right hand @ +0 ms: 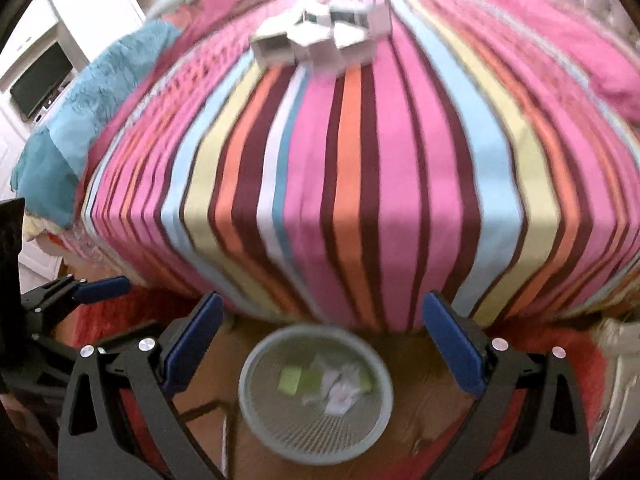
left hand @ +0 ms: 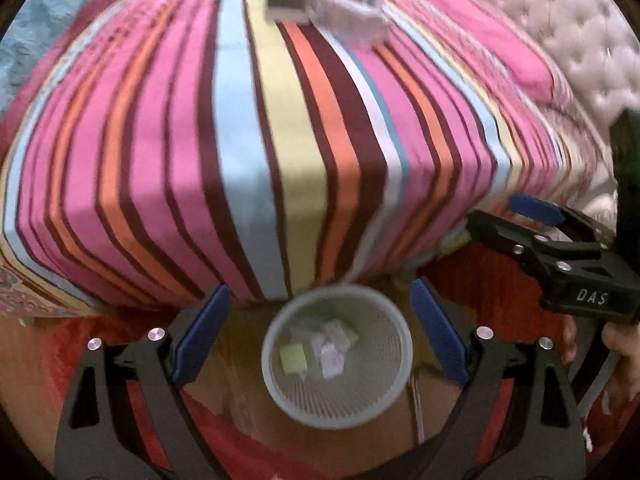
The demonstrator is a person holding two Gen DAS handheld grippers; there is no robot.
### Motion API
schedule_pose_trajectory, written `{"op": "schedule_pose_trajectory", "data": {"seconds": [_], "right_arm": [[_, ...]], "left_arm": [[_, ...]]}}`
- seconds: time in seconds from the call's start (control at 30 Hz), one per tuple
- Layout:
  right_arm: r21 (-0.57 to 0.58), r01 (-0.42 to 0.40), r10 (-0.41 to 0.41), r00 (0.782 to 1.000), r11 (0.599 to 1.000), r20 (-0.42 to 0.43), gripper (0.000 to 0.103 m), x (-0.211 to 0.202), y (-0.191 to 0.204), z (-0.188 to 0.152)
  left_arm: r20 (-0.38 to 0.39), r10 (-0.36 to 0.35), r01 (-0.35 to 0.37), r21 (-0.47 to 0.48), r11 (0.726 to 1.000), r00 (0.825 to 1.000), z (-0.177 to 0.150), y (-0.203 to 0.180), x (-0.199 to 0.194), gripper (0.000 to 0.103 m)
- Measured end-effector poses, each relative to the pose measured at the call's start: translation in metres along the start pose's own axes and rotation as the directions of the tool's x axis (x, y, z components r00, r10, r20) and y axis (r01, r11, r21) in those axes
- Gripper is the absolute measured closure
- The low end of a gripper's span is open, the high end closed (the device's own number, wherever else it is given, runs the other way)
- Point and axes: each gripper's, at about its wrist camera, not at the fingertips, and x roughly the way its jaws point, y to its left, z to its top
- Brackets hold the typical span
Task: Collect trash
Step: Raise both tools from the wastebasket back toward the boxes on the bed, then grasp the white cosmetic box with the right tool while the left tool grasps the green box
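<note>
Striped bedding in pink, orange, maroon, pale blue and yellow covers the bed (left hand: 280, 140) filling the left wrist view. Below its foot, on the floor, stands a round pale mesh wastebasket (left hand: 337, 356) already holding a few crumpled white papers and small yellow-green boxes (left hand: 320, 350). The left tool (left hand: 320, 332) hangs above it, blue pads spread wide, gripping nothing. Far up the bed lies a blurred cluster of small white and green cardboard boxes (left hand: 324, 10), still to be collected. At the right edge the right tool (left hand: 536, 216) shows side-on.

From the right wrist view, the right tool (right hand: 332, 348) is likewise wide open and empty over the wastebasket (right hand: 316, 404). The boxes (right hand: 324, 36) sit mid-bed, well apart from it. By my judgement the job is partway done: some trash binned, the box pile left.
</note>
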Motion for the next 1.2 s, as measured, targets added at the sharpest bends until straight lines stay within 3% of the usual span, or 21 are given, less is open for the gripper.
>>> {"op": "schedule_pose_trajectory", "data": {"seconds": [0.23,0.37,0.5,0.8,1.03,1.2], "right_arm": [[-0.047,0.043,-0.036,0.989,0.998,0.142,0.008,-0.008,-0.006,0.025],[-0.084,0.073,-0.057,0.981,0.994,0.185,0.008,-0.008,-0.008,0.042],[-0.077,0.046,-0.028,0.976,0.996,0.215,0.008,-0.011,-0.017,0.057],[-0.134,-0.046,0.074,0.973,0.99,0.217,0.009,0.007,-0.011,0.089],[-0.2,-0.059,0.1,0.974,0.978,0.205,0.009,0.026,0.0,0.113],[-0.201,-0.078,0.117,0.976,0.976,0.186,0.009,0.038,0.002,0.122]], "left_arm": [[0.058,0.014,-0.012,-0.043,0.999,0.998,0.033,0.011,-0.004,0.014],[0.073,0.015,-0.01,-0.066,0.998,0.997,0.048,0.016,0.0,0.014],[0.087,0.0,0.008,-0.098,0.995,0.996,0.062,0.019,0.002,0.014],[0.097,0.015,-0.004,-0.115,0.993,0.995,0.119,0.031,0.011,0.014],[0.129,0.0,0.024,-0.181,0.983,0.992,0.176,0.046,0.02,0.014],[0.132,-0.048,0.077,-0.218,0.973,0.99,0.209,0.047,0.035,0.014]]}}
